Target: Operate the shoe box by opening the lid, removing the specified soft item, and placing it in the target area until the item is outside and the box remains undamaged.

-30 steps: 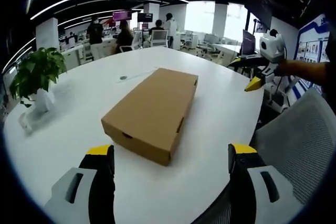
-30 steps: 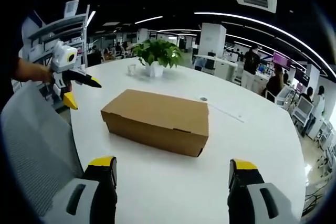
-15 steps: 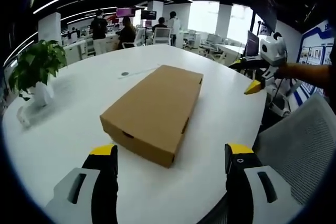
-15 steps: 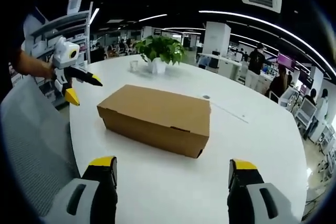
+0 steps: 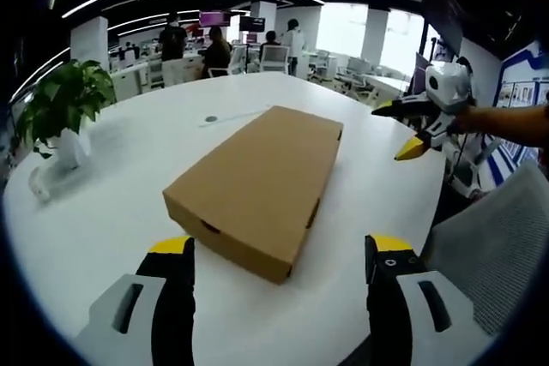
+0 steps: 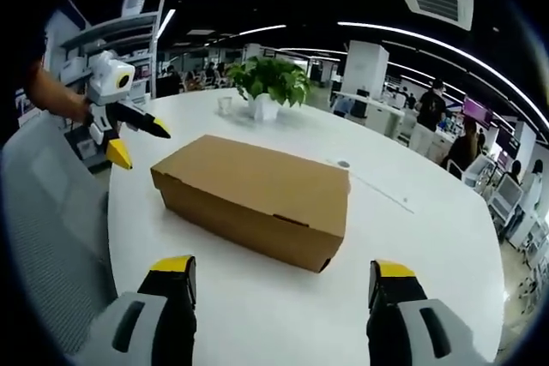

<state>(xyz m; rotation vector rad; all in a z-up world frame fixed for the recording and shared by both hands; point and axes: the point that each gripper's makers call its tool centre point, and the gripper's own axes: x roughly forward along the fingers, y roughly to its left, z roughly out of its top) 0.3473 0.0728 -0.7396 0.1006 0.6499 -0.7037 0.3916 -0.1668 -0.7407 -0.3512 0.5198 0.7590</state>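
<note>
- Both cameras have edged closer to the shoe box over the last second, so it reads slightly larger in each view; the box itself has not shifted on the table, and its lid is still shut.
- Left hand-held gripper: jaws spread wide apart with nothing between them, yellow tips low over the near table edge, short of the box. It also appears in the right gripper view, coming in from the left (held in a person's hand, jaws parted, hovering by the table edge near the box's left end).
- Right hand-held gripper: jaws likewise wide apart and empty, yellow tips above the table just short of the box's long side. In the left gripper view it enters from the right, off the table's rim, clear of the box.
- Shoe box: plain brown cardboard, closed, flat on the white round table, roughly central; no item visible outside it.
- Grey mesh chair: beside the table edge.
- Potted plant: green leaves in a white pot, on the table well apart from the box.
- Small round disc: on the table beyond the box (identity unclear).
- Background: open office with desks, screens and several people, standing and seated, far behind the table.
</note>
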